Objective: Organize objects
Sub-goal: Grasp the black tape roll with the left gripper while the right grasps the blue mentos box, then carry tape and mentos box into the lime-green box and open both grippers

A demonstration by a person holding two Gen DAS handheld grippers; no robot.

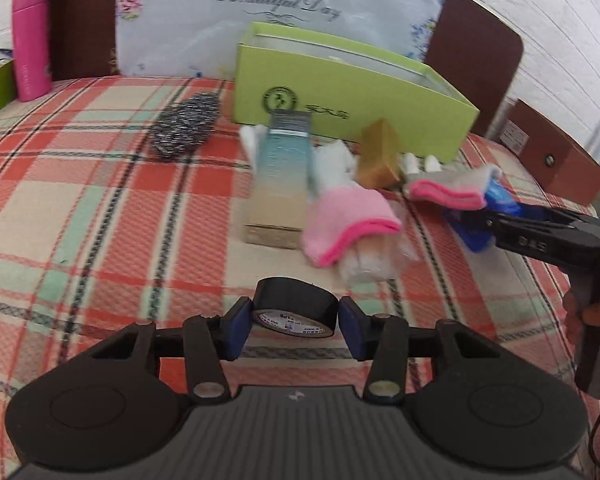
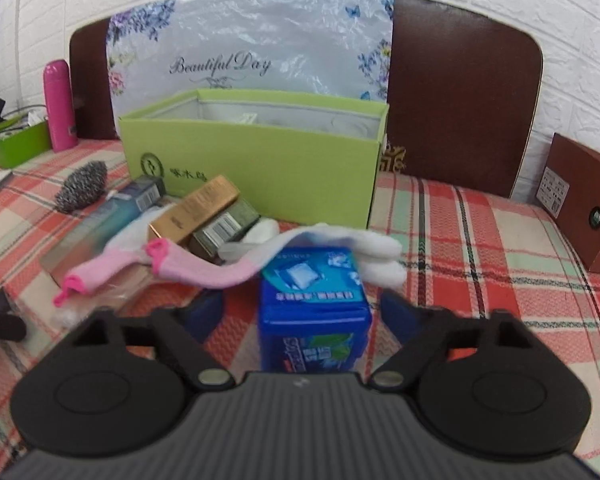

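My left gripper [image 1: 296,322] is clamping black tape roll [image 1: 295,307]; right gripper [image 2: 302,312] jaws are gaping around blue packet [image 2: 314,312]; green cardboard box [image 2: 256,164] contents unclear.

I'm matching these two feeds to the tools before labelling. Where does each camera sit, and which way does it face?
Left wrist: rides the left tool, low over the plaid bed, facing the green box; its fingers straddle a black tape roll, and the right tool enters from the right.
Right wrist: rides the right tool, facing the green box head-on; its open fingers flank a blue packet.
Shared: box, pink bottle, steel scourer, pink socks.
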